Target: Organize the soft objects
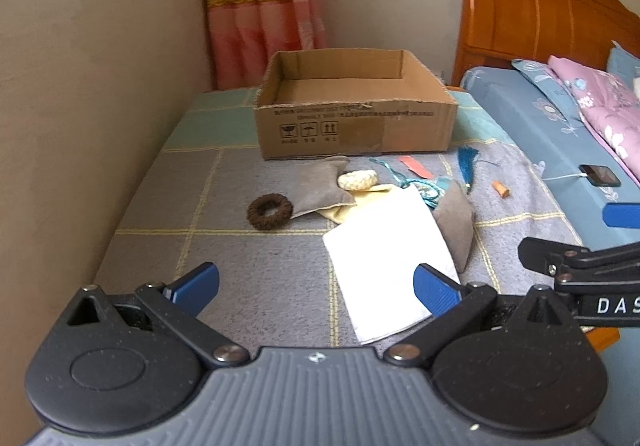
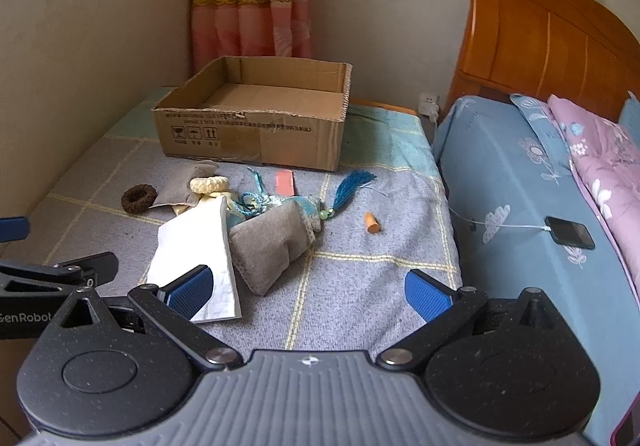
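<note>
Your cardboard box point(image 2: 256, 118) sits empty at 12 o'clock on the checked blanket point(image 2: 360, 286). Below it, toward 6, the soft things lie heaped: white cloth point(image 2: 200, 246), grey pouch point(image 2: 268, 246), brown scrunchie point(image 2: 139, 198). Your left claw point(image 1: 316, 288) and right claw point(image 2: 308, 292) both hover spread apart, holding nothing.

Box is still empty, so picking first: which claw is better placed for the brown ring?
Left. The brown ring lies on the pile's left edge, ahead of the open left claw. The open right claw faces the grey pillow.
</note>
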The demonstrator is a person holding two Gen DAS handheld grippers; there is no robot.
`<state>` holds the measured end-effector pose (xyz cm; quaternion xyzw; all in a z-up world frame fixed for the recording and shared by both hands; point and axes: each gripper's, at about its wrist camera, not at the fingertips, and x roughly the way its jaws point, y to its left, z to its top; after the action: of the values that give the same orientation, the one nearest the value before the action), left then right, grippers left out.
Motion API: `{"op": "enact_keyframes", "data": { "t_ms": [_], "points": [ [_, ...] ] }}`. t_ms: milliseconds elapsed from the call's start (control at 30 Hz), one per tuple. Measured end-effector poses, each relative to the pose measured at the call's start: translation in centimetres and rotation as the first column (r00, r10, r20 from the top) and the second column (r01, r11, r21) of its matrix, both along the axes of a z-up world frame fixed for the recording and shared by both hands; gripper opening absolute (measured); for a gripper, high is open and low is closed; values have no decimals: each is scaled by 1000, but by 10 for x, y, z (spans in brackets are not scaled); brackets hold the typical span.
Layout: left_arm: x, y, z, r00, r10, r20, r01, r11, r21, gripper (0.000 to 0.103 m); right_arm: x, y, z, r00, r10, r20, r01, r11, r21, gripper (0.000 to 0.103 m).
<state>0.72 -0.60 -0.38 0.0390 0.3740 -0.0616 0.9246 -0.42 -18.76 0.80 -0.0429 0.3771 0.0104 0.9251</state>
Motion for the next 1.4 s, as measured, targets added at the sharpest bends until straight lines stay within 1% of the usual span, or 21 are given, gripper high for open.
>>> {"op": "enact_keyframes", "data": {
  "t_ms": [200, 367, 500, 600, 833, 933, 1100, 1233, 1400],
  "points": [
    [3, -4, -6, 999, -35, -8, 35, 999, -20, 102, 1, -8, -6, 999, 32, 12, -32, 999, 24, 103],
    [8, -9, -12, 998, -59, -24, 59, 998, -17, 102, -1, -13, -17, 998, 66, 16, -66, 998, 4, 103],
    [14, -16, -16, 996, -78, -32, 77, 997, -17, 102, -1, -16, -28, 996, 94, 8, -93, 996, -9, 103],
    [20, -21, -20, 994, -103, -33, 102, 994, -33, 102, 1, -19, -37, 993, 117, -3, -117, 993, -10, 103],
    [39, -43, -29, 987, -156, -46, 154, 987, -41, 102, 7, -23, -53, 987, 157, -28, -156, 988, 17, 103],
    [48, -53, -35, 982, -182, -48, 180, 983, -47, 102, 10, -24, -58, 986, 160, -39, -160, 987, 11, 103],
    [59, -64, -49, 984, -170, -49, 170, 985, -1, 102, 14, -27, -66, 985, 162, -59, -161, 987, 10, 103],
    [60, -54, -59, 986, -144, -81, 146, 989, 11, 102, 16, -31, -69, 985, 158, -63, -157, 987, 17, 103],
    [55, -37, -66, 989, -112, -99, 119, 990, 72, 102, 17, -31, -70, 985, 159, -61, -158, 987, 16, 103]
  ]
}}
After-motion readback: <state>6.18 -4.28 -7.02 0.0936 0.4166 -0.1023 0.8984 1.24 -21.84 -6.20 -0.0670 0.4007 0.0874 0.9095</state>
